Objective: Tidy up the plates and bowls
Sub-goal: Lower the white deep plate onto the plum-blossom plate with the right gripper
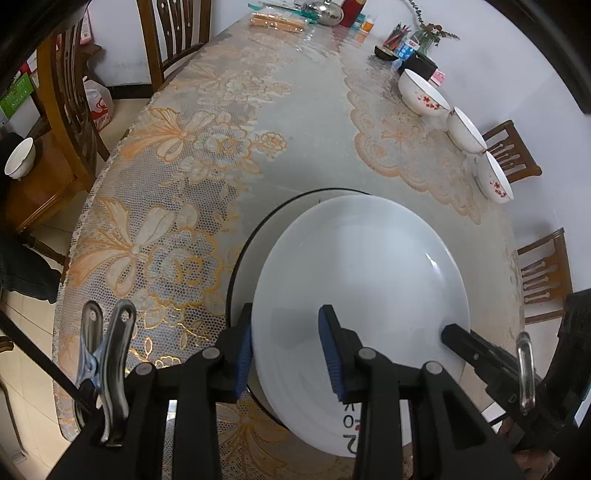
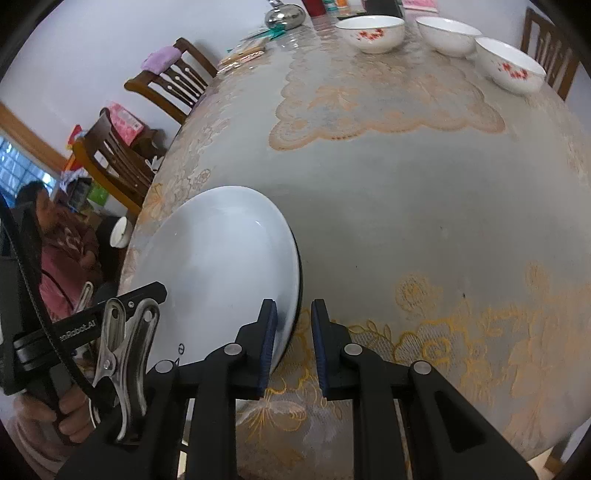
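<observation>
White plate (image 1: 365, 266) straddled at opposite rims by left gripper (image 1: 288, 350) and right gripper (image 2: 293, 343); clamping unclear. Best lowered level, centred onto black-rimmed plate (image 1: 240, 254).

Plain white plate (image 1: 369, 266) over a second white plate with thin black rim (image 1: 236, 266). Pale grey tablecloth (image 1: 303, 140) with orange-gold lace flowers. White bowls, two with red blossom sprigs (image 2: 369, 35) (image 2: 511, 72), one plain (image 2: 448, 35). Black grippers, blue finger pads (image 1: 330, 354). Brown wooden chairs (image 2: 173, 85).
</observation>
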The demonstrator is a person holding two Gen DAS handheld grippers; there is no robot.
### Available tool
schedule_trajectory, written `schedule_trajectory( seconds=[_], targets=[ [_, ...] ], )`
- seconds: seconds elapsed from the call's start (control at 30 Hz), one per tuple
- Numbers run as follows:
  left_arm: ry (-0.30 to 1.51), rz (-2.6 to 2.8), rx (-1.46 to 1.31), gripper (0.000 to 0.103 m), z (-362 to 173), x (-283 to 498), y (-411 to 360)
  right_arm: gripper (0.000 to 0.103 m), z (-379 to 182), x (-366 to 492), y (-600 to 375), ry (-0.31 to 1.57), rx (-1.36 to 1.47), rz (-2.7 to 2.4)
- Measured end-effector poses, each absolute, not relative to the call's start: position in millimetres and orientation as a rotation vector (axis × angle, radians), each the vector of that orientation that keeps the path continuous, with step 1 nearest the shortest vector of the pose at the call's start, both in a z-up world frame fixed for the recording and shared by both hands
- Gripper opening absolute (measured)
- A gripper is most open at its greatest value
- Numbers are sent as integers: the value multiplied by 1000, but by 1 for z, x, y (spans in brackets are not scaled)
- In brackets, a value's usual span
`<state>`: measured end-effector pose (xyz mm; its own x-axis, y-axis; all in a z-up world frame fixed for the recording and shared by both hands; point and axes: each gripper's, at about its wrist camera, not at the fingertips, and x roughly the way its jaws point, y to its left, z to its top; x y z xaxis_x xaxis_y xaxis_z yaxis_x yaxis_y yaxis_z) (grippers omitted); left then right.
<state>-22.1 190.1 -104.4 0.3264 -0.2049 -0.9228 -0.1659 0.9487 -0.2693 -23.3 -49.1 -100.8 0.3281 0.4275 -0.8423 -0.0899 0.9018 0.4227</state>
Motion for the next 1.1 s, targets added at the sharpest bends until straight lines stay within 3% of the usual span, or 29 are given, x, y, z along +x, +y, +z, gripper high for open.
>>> schedule_trajectory(
  seconds=[0.1, 0.17, 0.83, 1.1],
  targets=[
    [1264, -14, -322, 35, -103, -21, 188, 19, -98, -26, -45, 1178, 289, 350],
    [1274, -16, -312, 35, -104, -21, 186, 12, -96, -27, -41, 1165, 272, 361],
    [1314, -27, -419, 36, -98, -24, 201, 12, -100, -26, -37, 1163, 302, 321],
    [1342, 12, -328, 40, -94, -18, 188, 12, -92, -33, -39, 1153, 285, 313]
  ],
)
